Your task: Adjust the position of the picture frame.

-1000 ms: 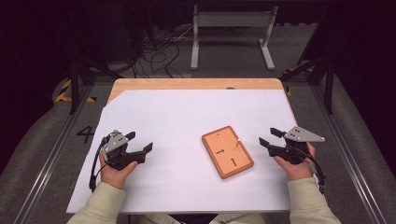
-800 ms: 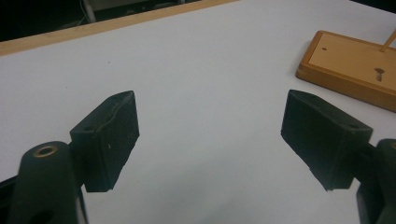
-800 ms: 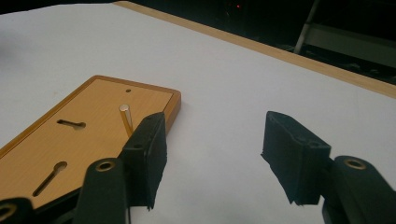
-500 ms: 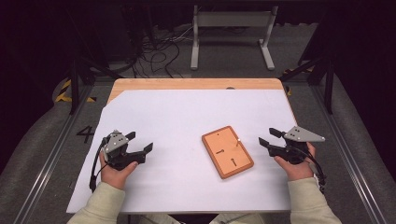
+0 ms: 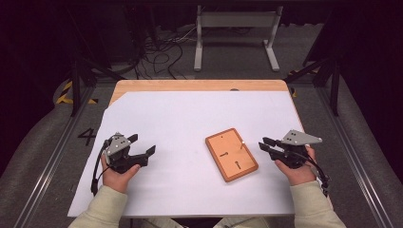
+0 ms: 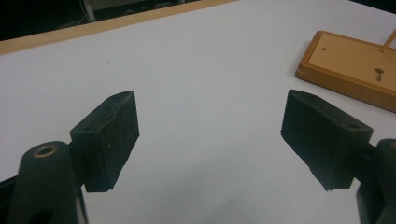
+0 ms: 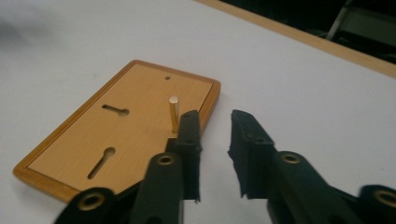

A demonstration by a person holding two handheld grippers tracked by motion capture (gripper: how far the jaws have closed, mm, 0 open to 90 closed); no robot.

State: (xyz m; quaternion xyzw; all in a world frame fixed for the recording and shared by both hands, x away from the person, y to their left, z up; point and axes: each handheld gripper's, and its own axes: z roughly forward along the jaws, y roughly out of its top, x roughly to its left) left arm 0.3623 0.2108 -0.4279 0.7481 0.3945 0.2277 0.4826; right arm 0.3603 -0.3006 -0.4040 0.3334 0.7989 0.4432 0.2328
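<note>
A wooden board [image 5: 232, 154] with two keyhole slots lies flat on the white sheet, right of centre. A short brass peg [image 7: 173, 112] stands upright near its far corner. My right gripper [image 5: 261, 144] hovers just right of the board, pointing left at it. In the right gripper view its jaws [image 7: 214, 119] have just been closing to a narrow gap with nothing between them, and the peg stands just beyond the left jaw tip. My left gripper [image 5: 142, 143] rests at the left of the sheet, wide open and empty [image 6: 210, 135], with the board [image 6: 355, 65] far off to its right.
The white sheet [image 5: 190, 123] covers most of the wooden table [image 5: 199, 85]. Dark floor with cables [image 5: 161, 52] and a metal stand [image 5: 235, 33] lies beyond the far edge. Rails run along both sides of the table.
The right gripper's jaws have drawn much closer together. Both hands and the board have stayed in place.
</note>
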